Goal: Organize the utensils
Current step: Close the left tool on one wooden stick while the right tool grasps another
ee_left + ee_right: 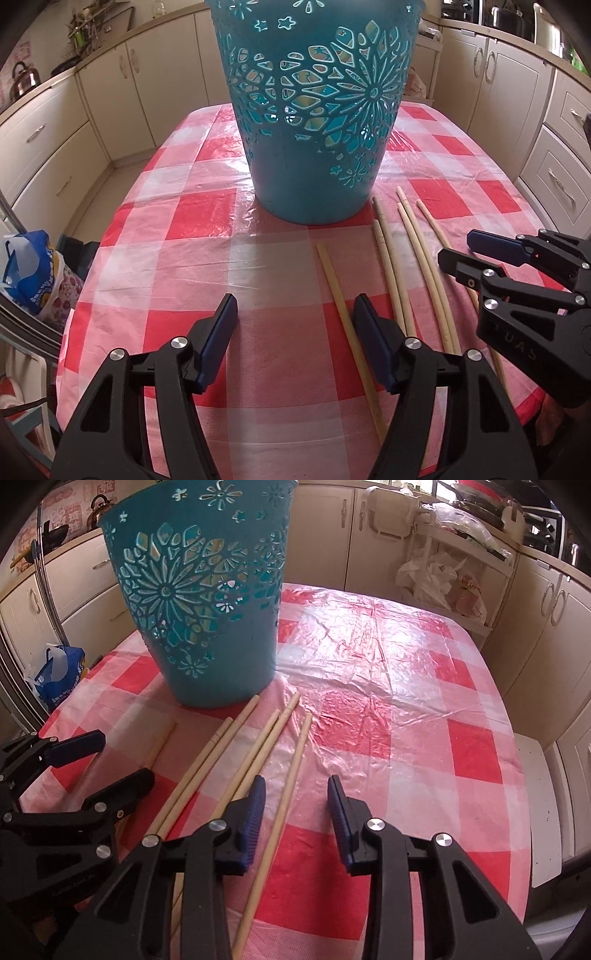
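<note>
Our left tongs (293, 308) hang released over the checkered surface (184, 258), nothing in them. Behind sits the teal basket (314, 110); six chopsticks (255, 749) lie loose just right of its base. Our right tongs (297, 794) are released too, one chopstick between the fingers.

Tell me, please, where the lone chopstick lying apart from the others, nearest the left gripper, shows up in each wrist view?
Left wrist view: the lone chopstick runs up the lower centre, just left of the left gripper's right finger.
Right wrist view: the same chopstick shows at middle left, partly hidden behind the left gripper.
Shared landmark: the teal basket stands on the table beyond the chopsticks.
</note>
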`<state>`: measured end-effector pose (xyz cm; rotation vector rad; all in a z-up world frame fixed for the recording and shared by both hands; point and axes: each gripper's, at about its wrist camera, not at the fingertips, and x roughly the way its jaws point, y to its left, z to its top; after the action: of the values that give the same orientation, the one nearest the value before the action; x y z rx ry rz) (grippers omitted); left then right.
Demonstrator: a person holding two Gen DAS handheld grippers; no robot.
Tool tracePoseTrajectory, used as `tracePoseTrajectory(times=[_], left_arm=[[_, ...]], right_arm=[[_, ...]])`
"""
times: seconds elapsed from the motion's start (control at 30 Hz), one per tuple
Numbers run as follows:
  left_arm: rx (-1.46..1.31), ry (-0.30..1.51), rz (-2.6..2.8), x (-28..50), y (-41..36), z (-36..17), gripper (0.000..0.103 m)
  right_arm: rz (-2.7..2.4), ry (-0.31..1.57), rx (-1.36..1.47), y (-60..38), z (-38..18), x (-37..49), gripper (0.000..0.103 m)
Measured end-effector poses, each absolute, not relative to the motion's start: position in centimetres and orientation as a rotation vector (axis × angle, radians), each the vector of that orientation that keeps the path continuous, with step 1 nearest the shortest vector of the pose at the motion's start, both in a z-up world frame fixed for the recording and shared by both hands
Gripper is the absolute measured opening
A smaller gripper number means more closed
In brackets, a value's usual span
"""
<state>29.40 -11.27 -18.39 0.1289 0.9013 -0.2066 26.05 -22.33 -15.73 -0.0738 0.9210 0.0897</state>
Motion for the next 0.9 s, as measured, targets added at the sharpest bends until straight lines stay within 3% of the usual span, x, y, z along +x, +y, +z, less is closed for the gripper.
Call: tracePoseTrajectory(times=[0.1, 0.13, 0.17, 0.23, 0.47, 0.5, 0.57, 0.6, 0.8, 0.9], left_arm=[[0.122, 0.877, -0.200, 29.2, -11.4, -18.4, 0.048], [0.121, 0.873, -0.203, 29.1, -11.5, -18.4, 0.038], [0.118, 0.872, -0.210, 29.2, -11.6, -18.4, 0.027], [0.106, 0.877, -0.225, 29.3, -11.6, -18.3, 0.022], [0.111, 0.894, -0.241, 29.9, -12.1, -18.1, 0.029], [0.120, 0.889, -0.246, 29.9, -12.4, -18.1, 0.028], [0.108, 0.893, -0.269, 30.0, -12.4, -18.0, 0.007], [0.092, 0.901, -0.279, 30.0, -12.2, -18.0, 0.005], [0.081, 0.906, -0.280, 30.0, -12.2, -18.1, 0.005], [0.068, 0.920, -0.280, 30.2, -12.4, -18.0, 0.010]], right_arm=[[0.115, 0.942, -0.107, -21.7, -15.7, 26.2, 0.019], [0.127, 0.955, -0.101, -21.7, -15.6, 26.2, 0.014], [0.139, 0.968, -0.077, -21.9, -15.6, 26.3, 0.013], [0.149, 0.986, -0.009, -22.8, -15.5, 26.4, 0.012], [0.155, 1.009, 0.029, -23.2, -15.4, 27.1, 0.011], [0.150, 1.008, 0.005, -22.9, -15.4, 27.0, 0.011], [0.147, 1.008, -0.013, -22.5, -15.4, 26.8, 0.008], [0.151, 1.009, -0.001, -22.5, -15.4, 26.7, 0.007], [0.160, 1.022, 0.012, -22.9, -15.3, 26.2, 0.007], [0.179, 1.037, -0.005, -22.8, -15.2, 26.7, 0.018]])
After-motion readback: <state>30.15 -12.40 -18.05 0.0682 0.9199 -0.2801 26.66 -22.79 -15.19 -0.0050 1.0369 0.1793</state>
